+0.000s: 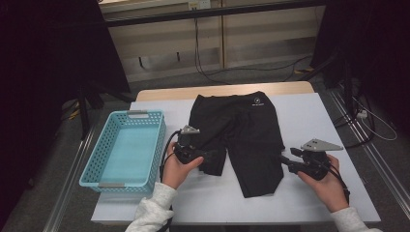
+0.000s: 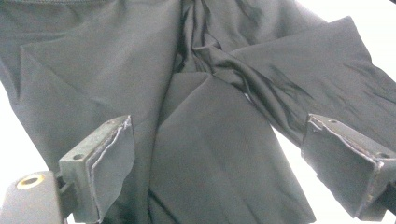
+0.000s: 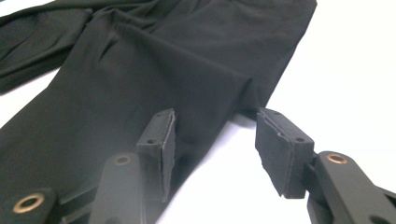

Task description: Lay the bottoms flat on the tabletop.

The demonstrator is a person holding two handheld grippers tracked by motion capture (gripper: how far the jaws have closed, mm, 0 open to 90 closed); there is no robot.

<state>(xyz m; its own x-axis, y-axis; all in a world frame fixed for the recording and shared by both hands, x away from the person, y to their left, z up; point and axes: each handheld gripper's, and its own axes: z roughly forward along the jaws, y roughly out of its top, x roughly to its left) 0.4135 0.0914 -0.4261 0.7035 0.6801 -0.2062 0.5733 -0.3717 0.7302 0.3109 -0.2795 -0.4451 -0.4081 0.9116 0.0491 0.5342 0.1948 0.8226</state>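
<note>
Black shorts (image 1: 241,135) are covering the middle of the bench (image 1: 319,116), leaving bare white strips open to the right and along the near edge. A blue basket (image 1: 124,150) is blocking the left side, just beside the left gripper (image 1: 205,157).

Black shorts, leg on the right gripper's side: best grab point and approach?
Probably the outer side edge of that leg of the black shorts, coming in low and level from the bare table side. The cloth lies flat, and in the right gripper view its edge lifts in a small fold between the open jaws of the right gripper, so one pad can slide under.
</note>
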